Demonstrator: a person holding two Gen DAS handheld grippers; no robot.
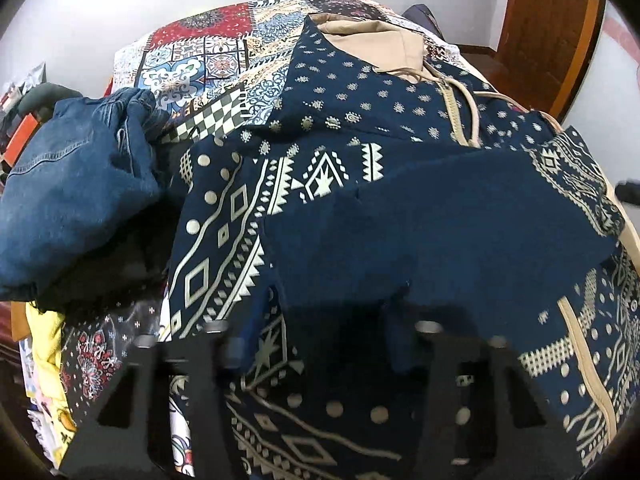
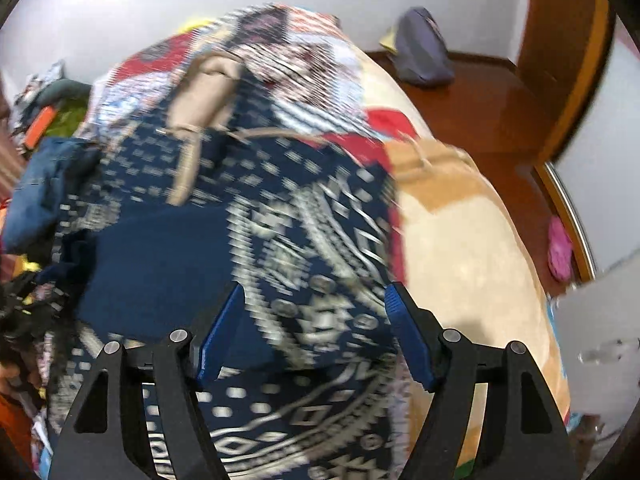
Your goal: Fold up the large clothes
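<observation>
A navy hoodie [image 1: 340, 184] with cream tribal print, beige hood lining and a zipper lies spread on the bed; a plain navy flap [image 1: 460, 232] is folded over its middle. My left gripper [image 1: 324, 332] hangs low over the hoodie's near part, its jaws wide apart, the fabric dark and blurred between them. In the right wrist view the same hoodie [image 2: 248, 216] is motion-blurred. My right gripper [image 2: 314, 328] is open above its patterned part, blue pads [image 2: 220, 332] apart and empty.
A patchwork bedspread [image 1: 200, 56] covers the bed. Folded blue jeans [image 1: 76, 184] lie at the left, with yellow and floral clothes [image 1: 48, 344] below. A beige blanket [image 2: 472, 248] lies right of the hoodie. Wooden floor, a grey bag [image 2: 424, 48] and a door [image 2: 560, 52] stand at the right.
</observation>
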